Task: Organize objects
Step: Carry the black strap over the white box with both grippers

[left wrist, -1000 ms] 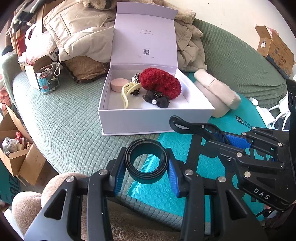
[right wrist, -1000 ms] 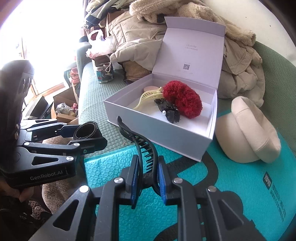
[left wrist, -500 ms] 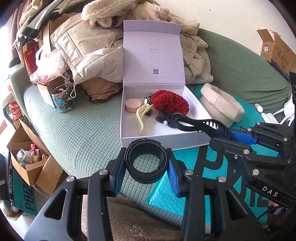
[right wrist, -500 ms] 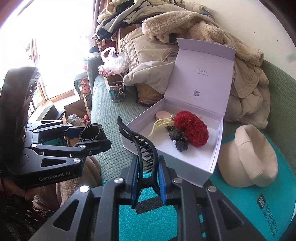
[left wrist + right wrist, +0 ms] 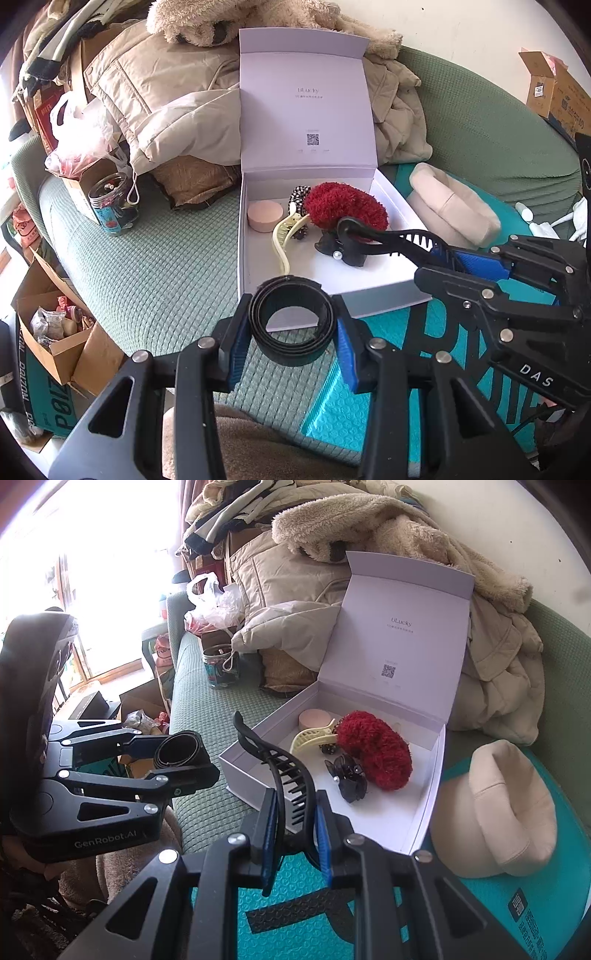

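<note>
We are mid-carry. Our left gripper (image 5: 291,332) has its fingers clamped on a coiled black belt (image 5: 292,319), and our right gripper (image 5: 295,834) is clamped on a long black toothed hair clip (image 5: 280,771). Both hang at the near edge of the open white gift box (image 5: 424,812). Next, we judge, lower each into bare box floor.

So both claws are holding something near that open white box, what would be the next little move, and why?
Probably ease the right gripper forward and down, then open it. Its black hair claw clip already reaches over the white box, where the other hair things lie. The left gripper, holding the rolled black band, is short of the box wall.
</note>
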